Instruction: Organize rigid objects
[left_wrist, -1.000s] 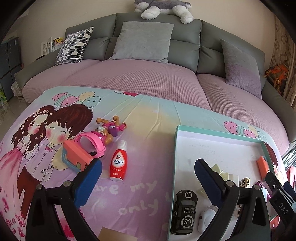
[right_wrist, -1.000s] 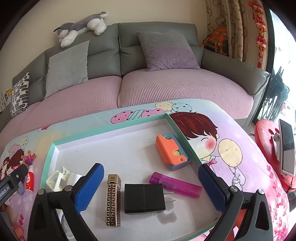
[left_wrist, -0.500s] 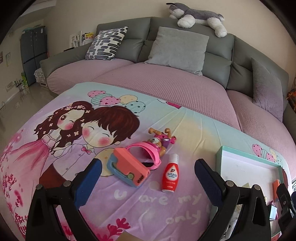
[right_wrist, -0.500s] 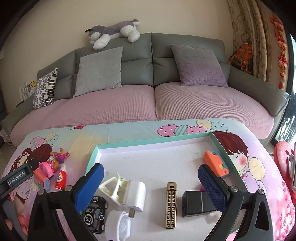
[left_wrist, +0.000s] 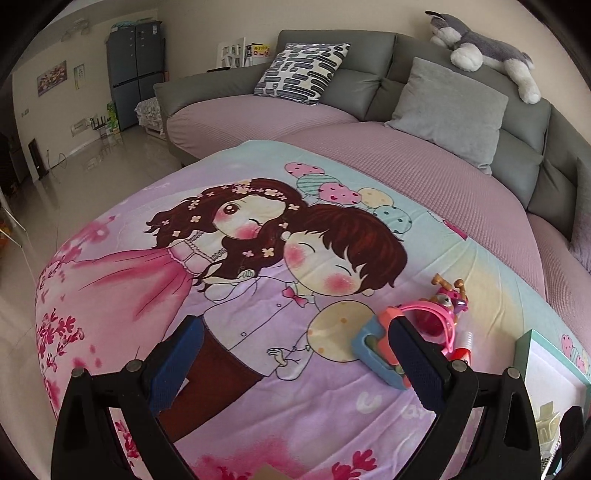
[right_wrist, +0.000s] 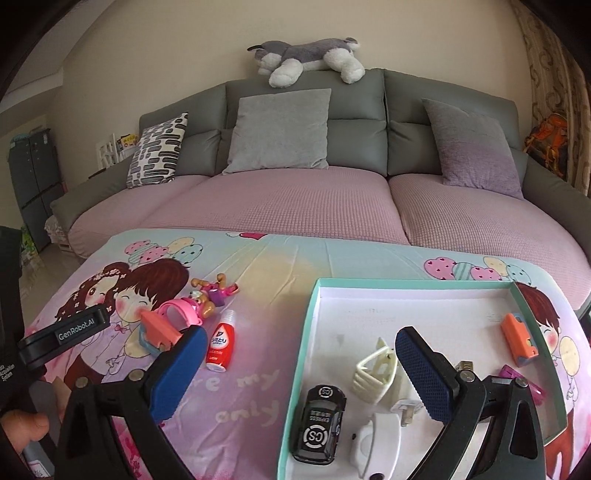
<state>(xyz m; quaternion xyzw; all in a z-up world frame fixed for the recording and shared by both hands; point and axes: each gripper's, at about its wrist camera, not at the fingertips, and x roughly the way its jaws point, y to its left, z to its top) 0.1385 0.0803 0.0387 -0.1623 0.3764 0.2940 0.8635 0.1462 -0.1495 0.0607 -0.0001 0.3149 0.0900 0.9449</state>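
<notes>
Left gripper (left_wrist: 295, 362) spread wide, holding nothing, over the cartoon-print cloth (left_wrist: 236, 295) covering the desk; its right finger blocks part of the orange-and-blue block (left_wrist: 373, 345). In the right view a black bar reading "GenRobot.AI" (right_wrist: 75, 326) sits at the desk's left edge. Loose cluster left of centre: orange-and-blue block, pink ring toy (right_wrist: 181, 314), small dog figure (right_wrist: 214, 291), then a red squeeze bottle (right_wrist: 220, 345), label not legible. Cloth print reads partly "are my only". Right gripper (right_wrist: 299, 369) also wide open and empty, straddling the teal tray's (right_wrist: 306, 332) left wall. In the tray, left to right: black toy car (right_wrist: 319, 424) marked "CS" and "EXPRESS", white plug adapter (right_wrist: 376, 441), cream clip (right_wrist: 375, 373) half behind the right finger, orange case (right_wrist: 519, 339) by the tray's right wall, purple lighter (right_wrist: 517, 376) mostly hidden. Behind the desk: grey sofa (right_wrist: 351, 110) with pink seat cover, cushions, plush husky (right_wrist: 306, 61) on the backrest. Tiled floor, grey cabinet far left.
</notes>
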